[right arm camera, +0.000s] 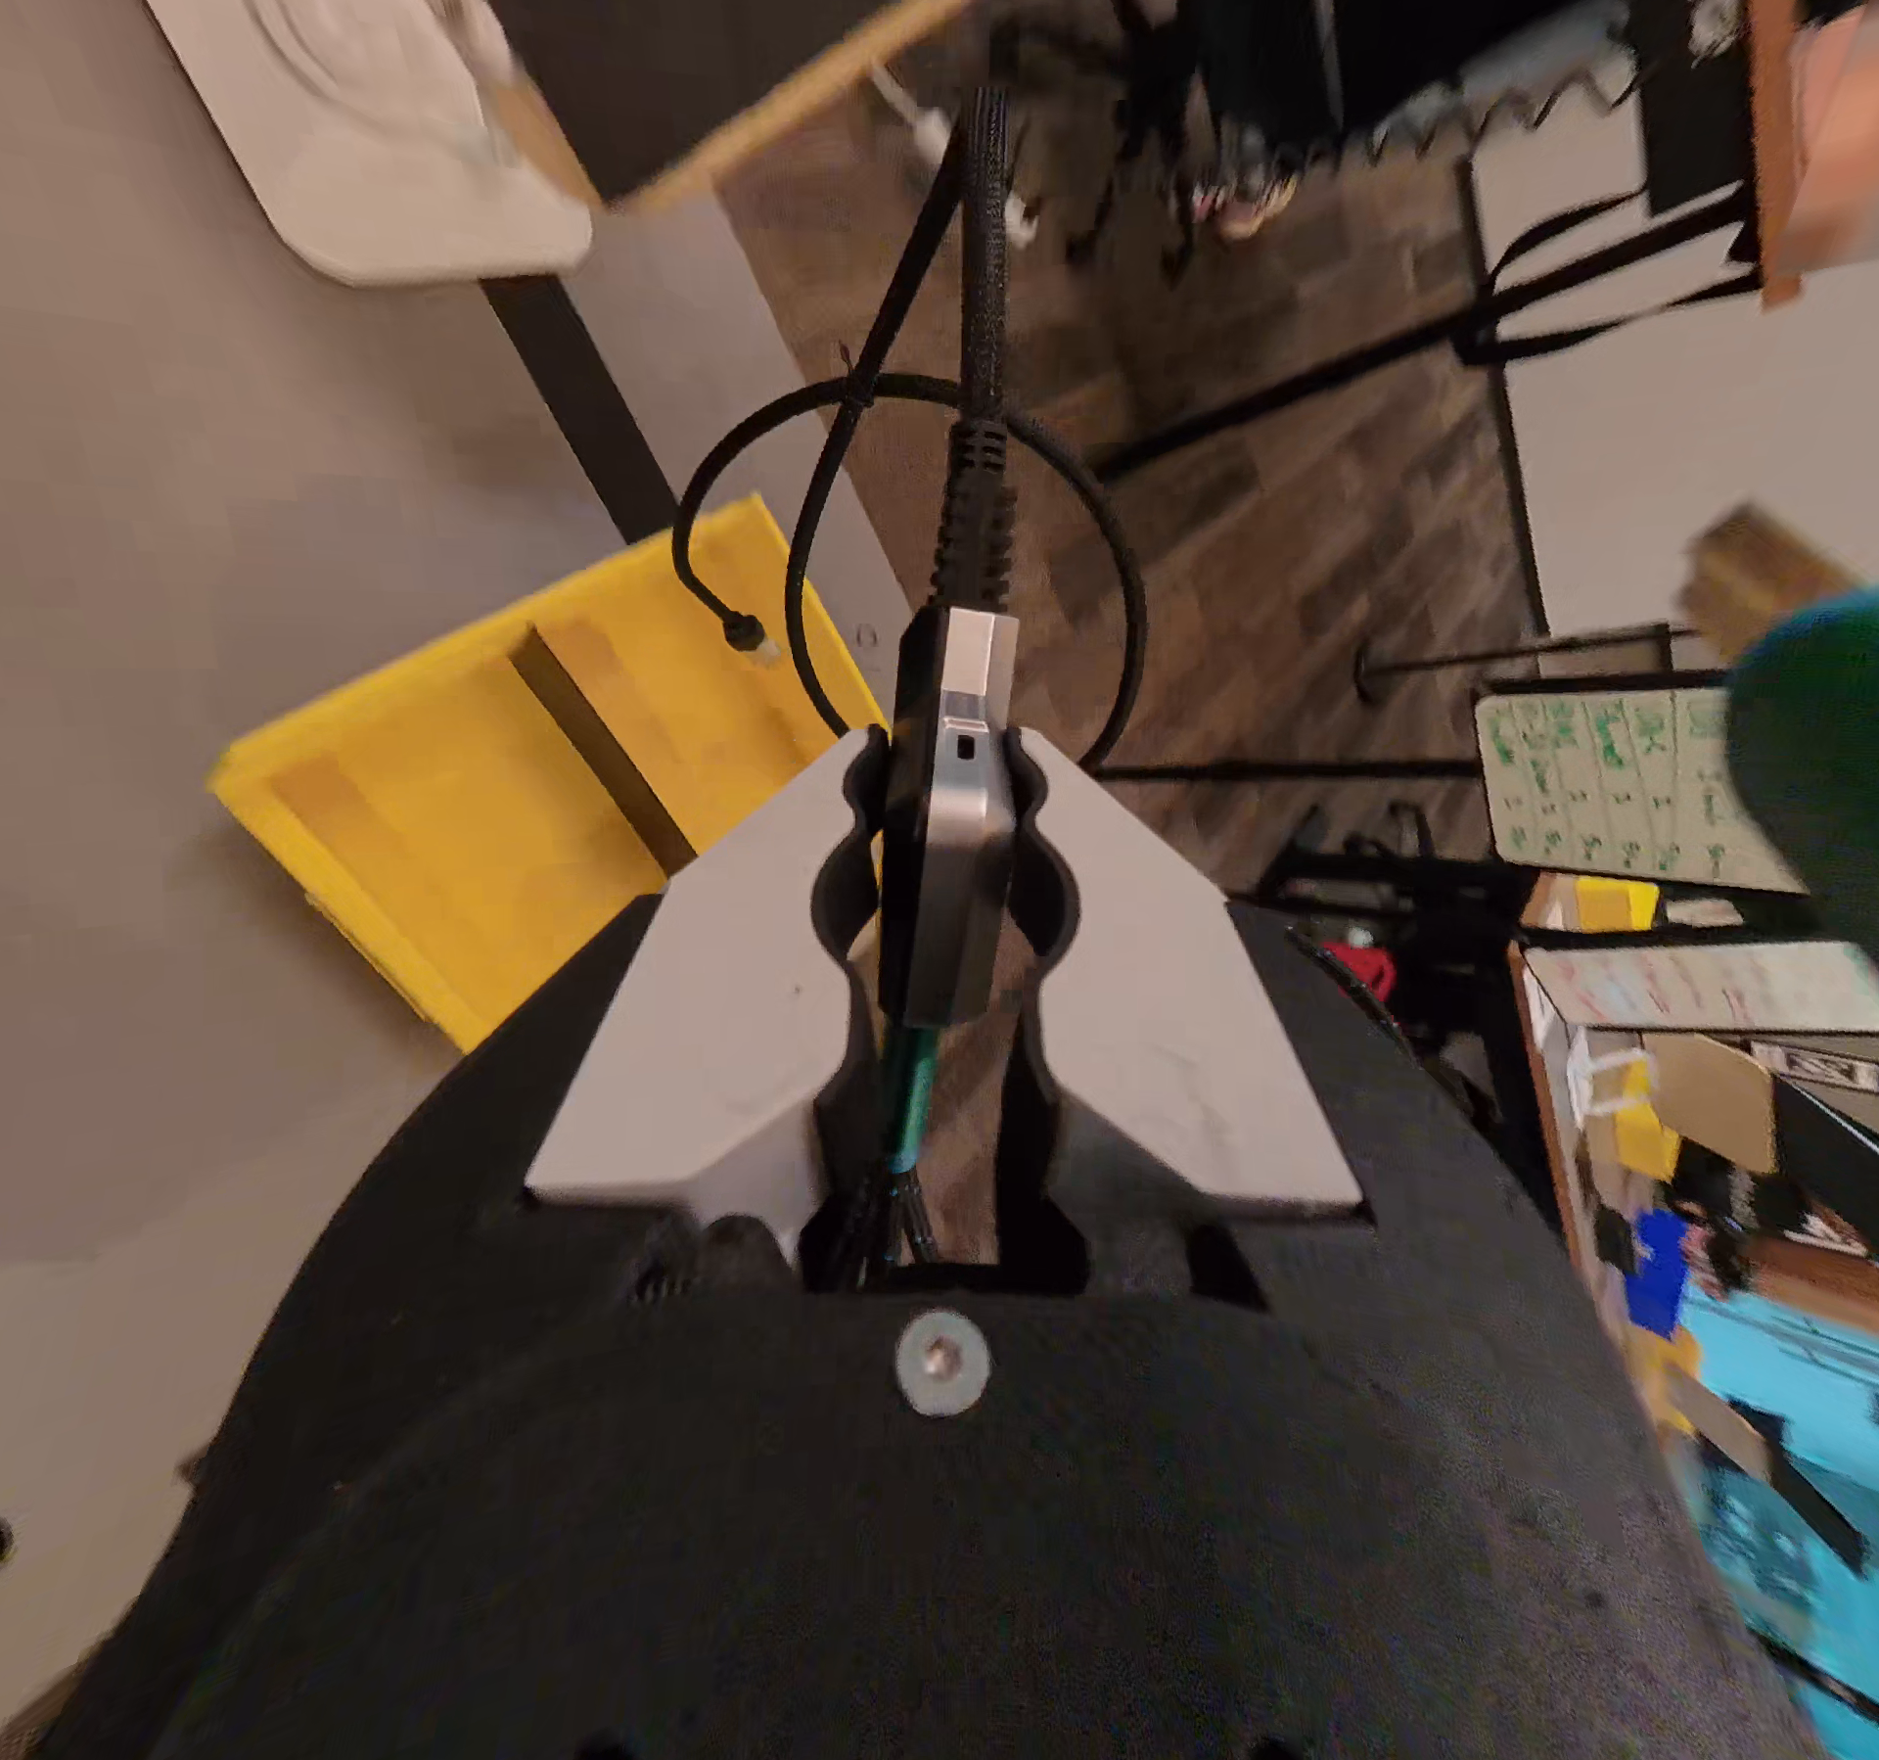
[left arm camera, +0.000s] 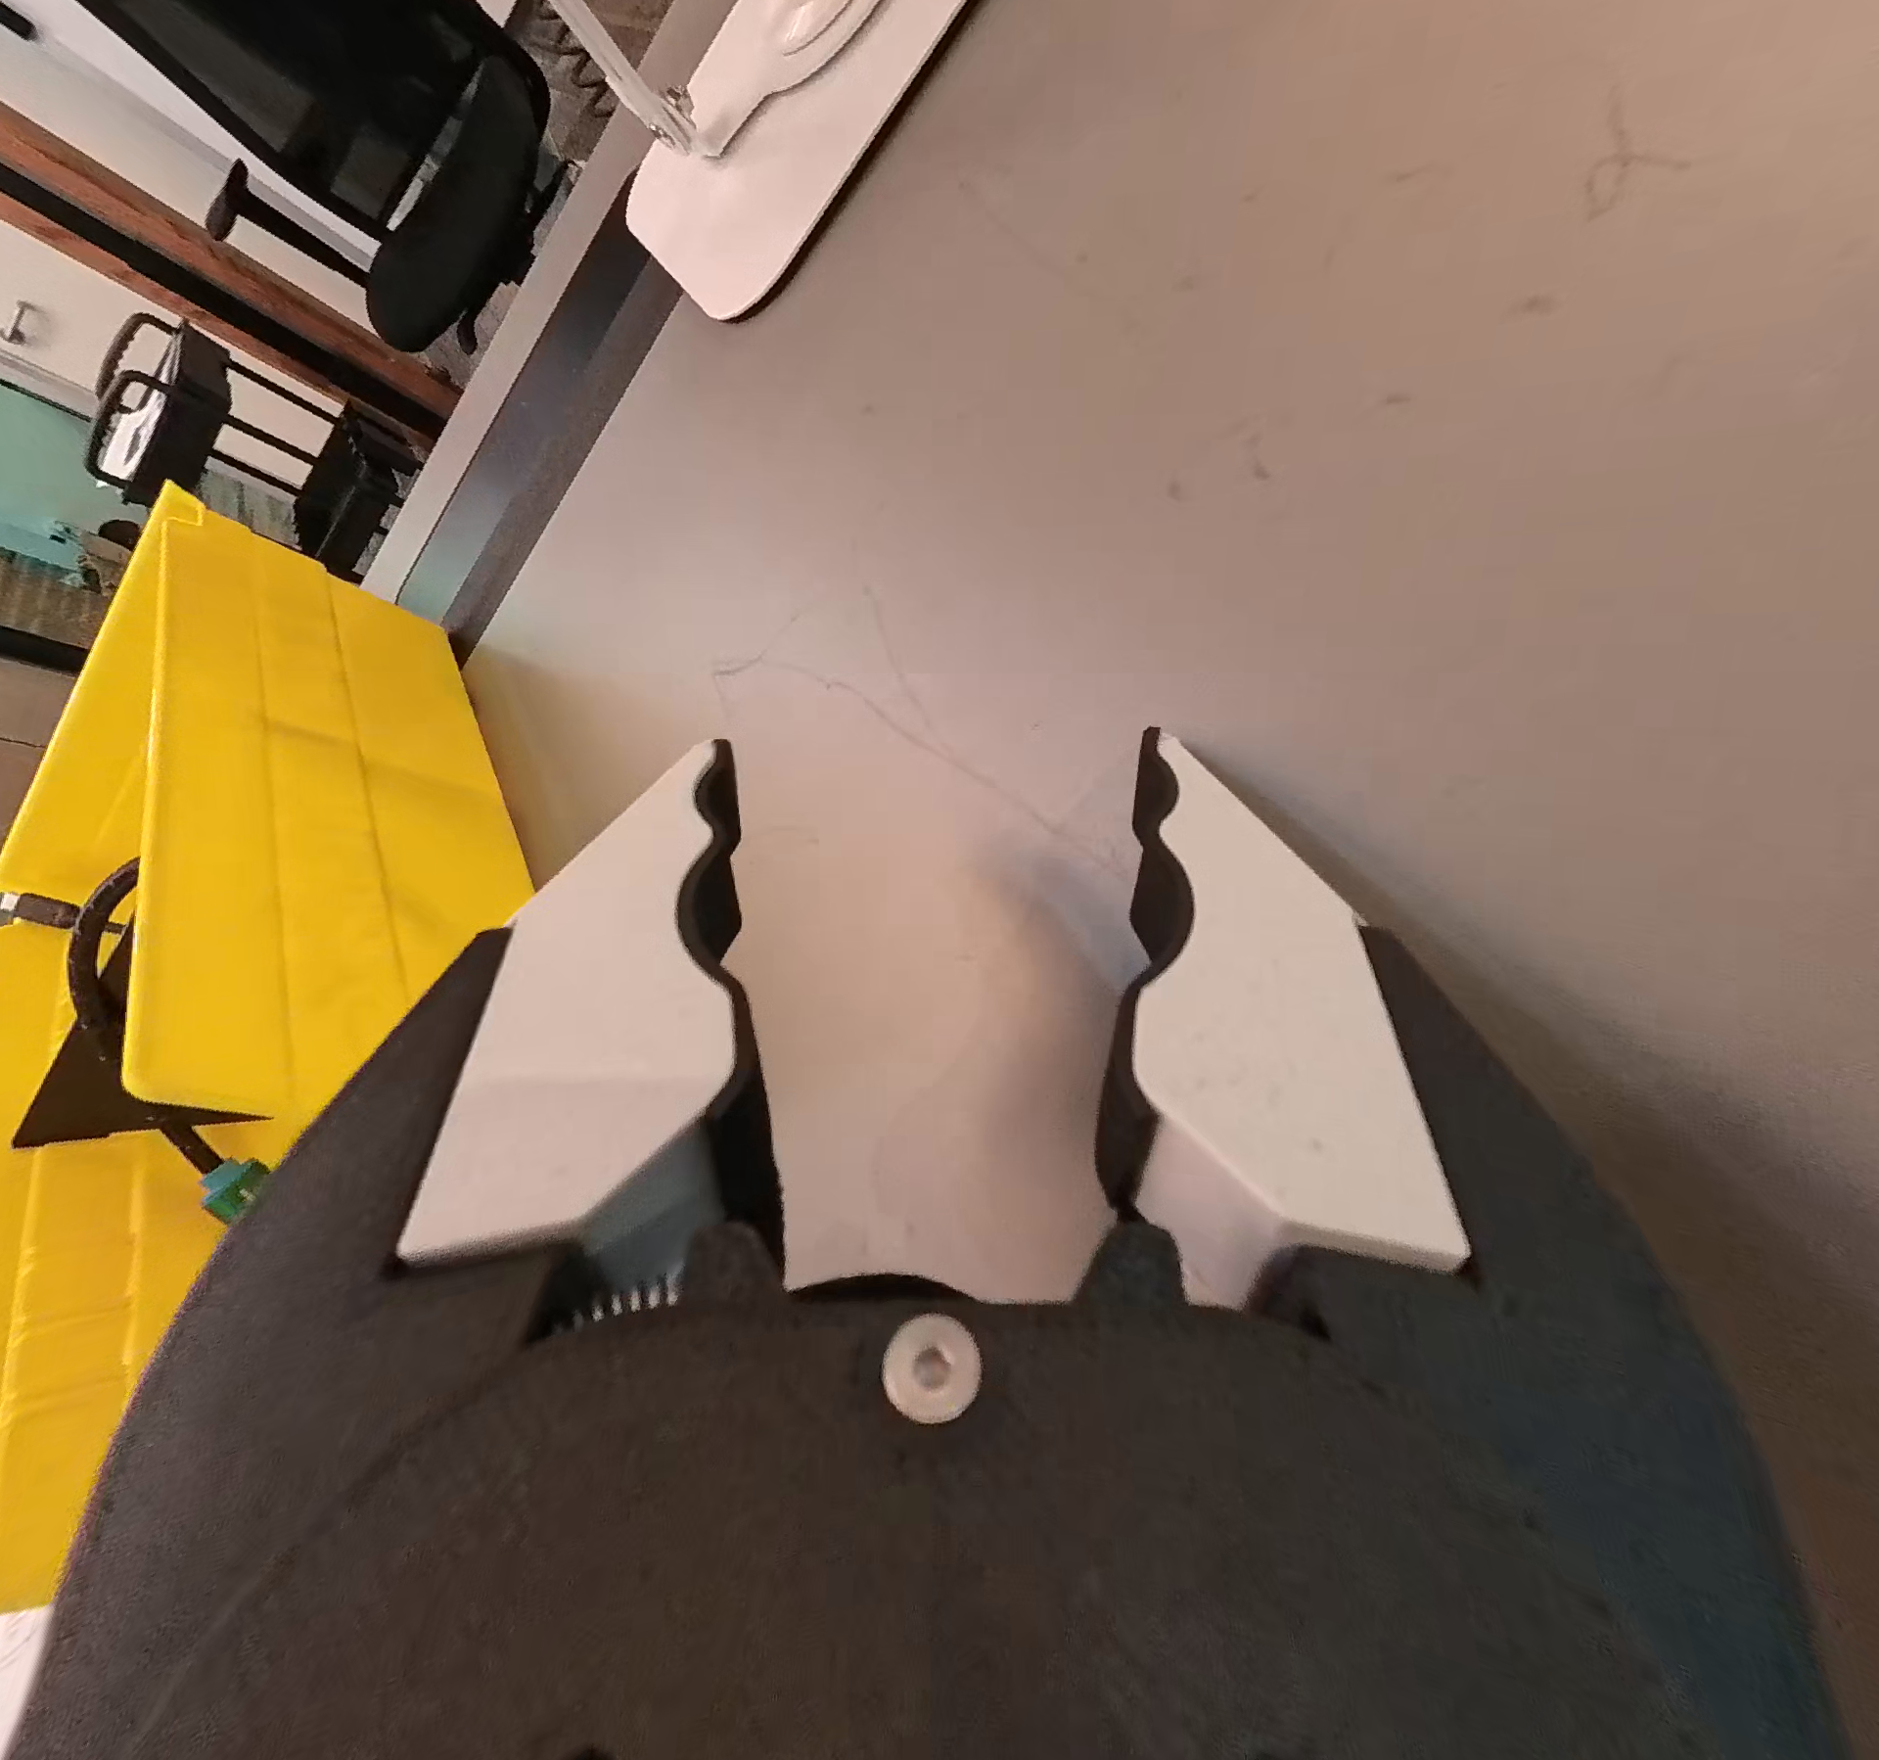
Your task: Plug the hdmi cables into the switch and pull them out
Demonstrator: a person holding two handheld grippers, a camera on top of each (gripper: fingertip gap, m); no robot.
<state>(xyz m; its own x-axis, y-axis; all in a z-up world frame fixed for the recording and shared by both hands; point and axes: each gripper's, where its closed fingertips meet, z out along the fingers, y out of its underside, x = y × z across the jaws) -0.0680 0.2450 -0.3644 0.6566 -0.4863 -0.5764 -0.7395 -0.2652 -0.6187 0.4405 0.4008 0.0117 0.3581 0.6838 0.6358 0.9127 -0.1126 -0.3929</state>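
My right gripper [right arm camera: 944, 740] is shut on a slim silver and black switch [right arm camera: 951, 857], held edge-on and lifted off the table. A thick black braided cable [right arm camera: 984, 287] runs from the switch's far end. A thinner black cable [right arm camera: 1108, 572] loops behind it and ends in a small plug [right arm camera: 744, 633]. Green and dark cables [right arm camera: 908, 1096] hang from the switch's near end between the fingers. My left gripper [left arm camera: 937, 745] is open and empty, just above the grey table [left arm camera: 1322, 491]. A green connector [left arm camera: 232, 1187] on a black cable lies at the yellow bin [left arm camera: 285, 796].
A white board [left arm camera: 813, 84] lies on the table near its far edge and also shows in the right wrist view [right arm camera: 336, 104]. The yellow bin [right arm camera: 488, 796] sits by the table edge. Office chairs, shelves and wood floor lie beyond the table. The right wrist view is blurred. The grippers' ends are close to 65 cm from one another. The green connector [left arm camera: 232, 1187] sits 30 cm or so from the ends of my left fingers.
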